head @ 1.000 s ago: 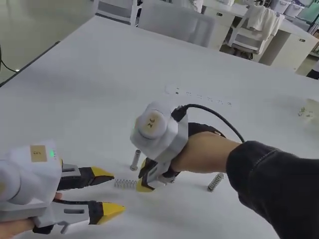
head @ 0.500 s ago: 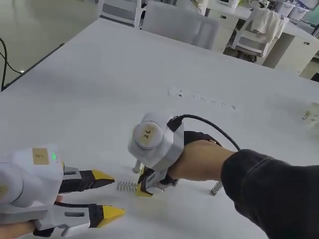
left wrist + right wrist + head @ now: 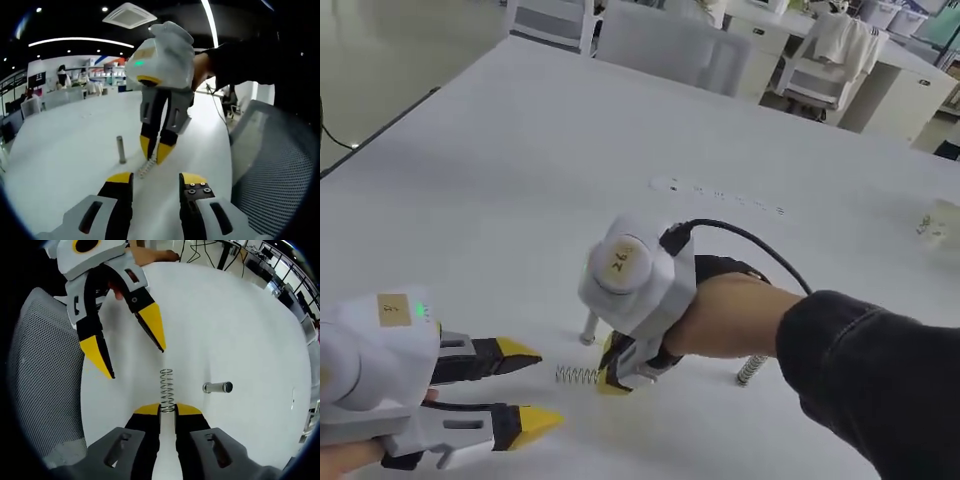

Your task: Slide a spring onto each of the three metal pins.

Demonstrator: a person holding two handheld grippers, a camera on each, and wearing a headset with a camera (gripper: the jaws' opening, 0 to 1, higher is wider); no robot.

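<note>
My right gripper (image 3: 611,378) is shut on one end of a thin wire spring (image 3: 575,375), which sticks out level and low over the white table (image 3: 520,180). In the right gripper view the spring (image 3: 167,387) runs forward from the jaws, and a short metal pin (image 3: 217,387) stands just to its right. The same pin (image 3: 589,326) stands close behind the spring in the head view. My left gripper (image 3: 528,385) hovers open at the near left, its yellow tips pointing at the spring's free end. In its own view the left gripper (image 3: 156,179) faces the spring (image 3: 145,169) and the pin (image 3: 121,149).
A second spring (image 3: 752,367) stands upright beside my right forearm; I cannot tell whether a pin is inside it. A black cable (image 3: 750,240) trails from the right gripper. Small parts (image 3: 935,226) lie at the far right, and chairs (image 3: 670,45) stand beyond the table's far edge.
The picture shifts a little with the head. The right gripper still holds the spring in much the same spot beside the pin, and the left gripper stays open.
</note>
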